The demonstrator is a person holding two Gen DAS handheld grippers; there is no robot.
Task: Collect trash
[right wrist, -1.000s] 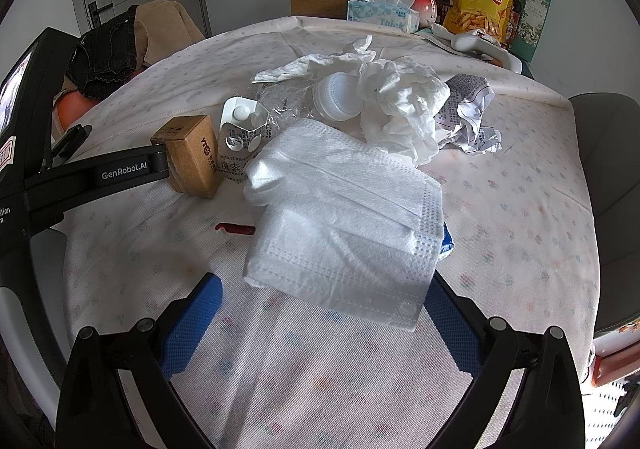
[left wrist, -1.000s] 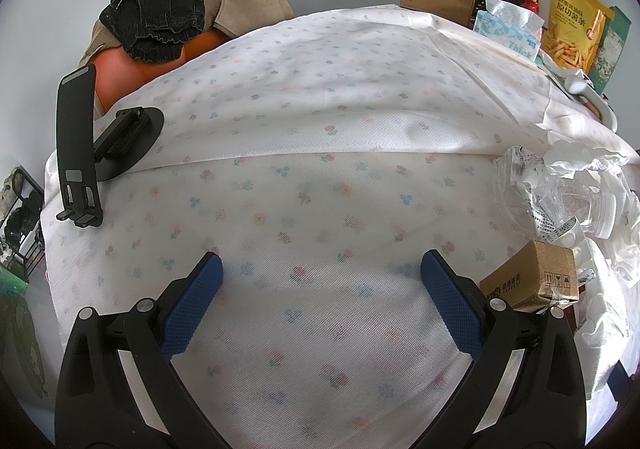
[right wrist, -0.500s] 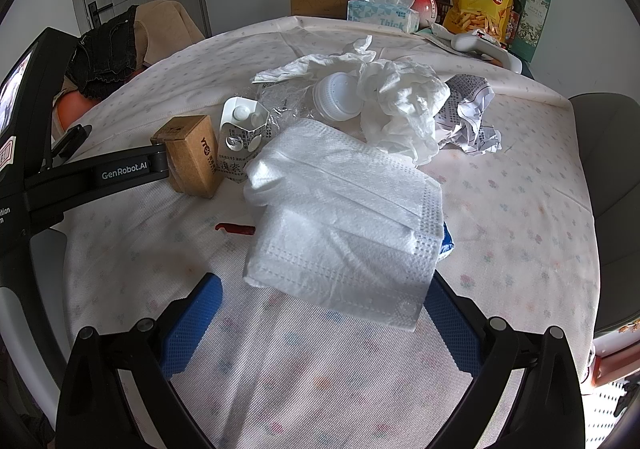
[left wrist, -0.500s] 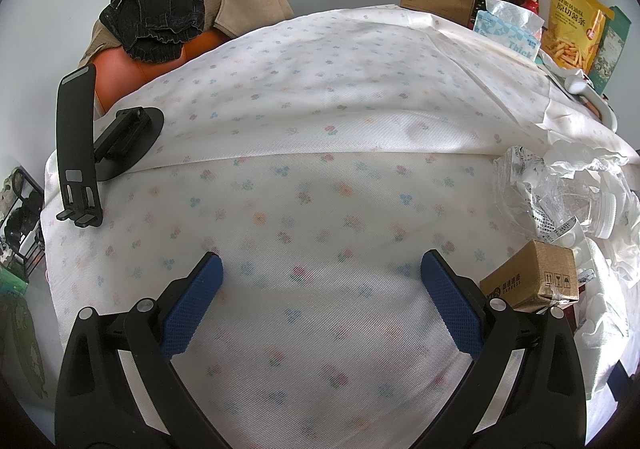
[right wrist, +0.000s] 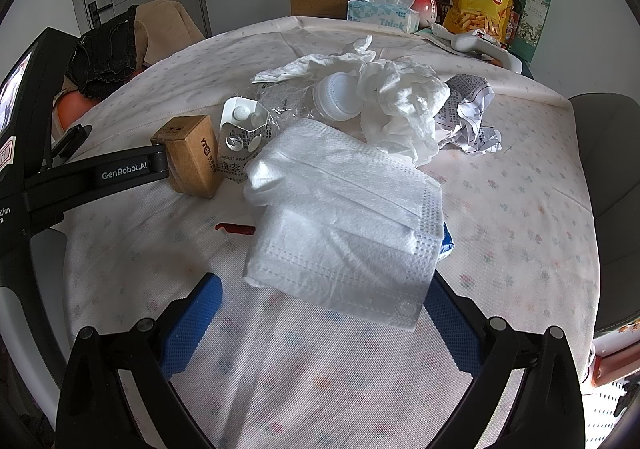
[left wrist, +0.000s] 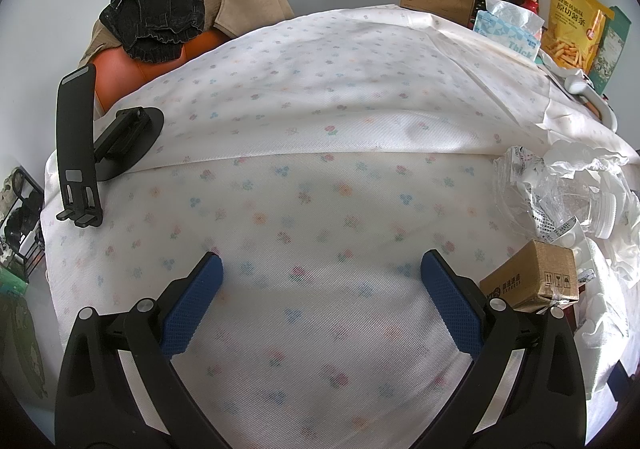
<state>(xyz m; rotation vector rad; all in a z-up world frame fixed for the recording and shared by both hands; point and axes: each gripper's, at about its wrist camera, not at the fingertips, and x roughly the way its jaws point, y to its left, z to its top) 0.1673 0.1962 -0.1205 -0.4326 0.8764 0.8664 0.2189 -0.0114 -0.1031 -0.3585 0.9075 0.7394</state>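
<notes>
Table under a floral cloth [right wrist: 520,177], folded white tissue [right wrist: 344,217] lying mid-table, small brown carton [right wrist: 192,159] left of it, crumpled paper [right wrist: 400,105] behind it, tissue box [right wrist: 382,15] at the far edge beyond

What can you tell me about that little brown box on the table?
The little brown box looks like plain cardboard, printed with dark letters and small shipping symbols. It is closed and lies tilted on the flowered tablecloth, at the left edge of the trash pile. A white carton leans right beside it, and the left hand-held gripper, wide open, reaches in just next to it; touching is unclear.
</notes>
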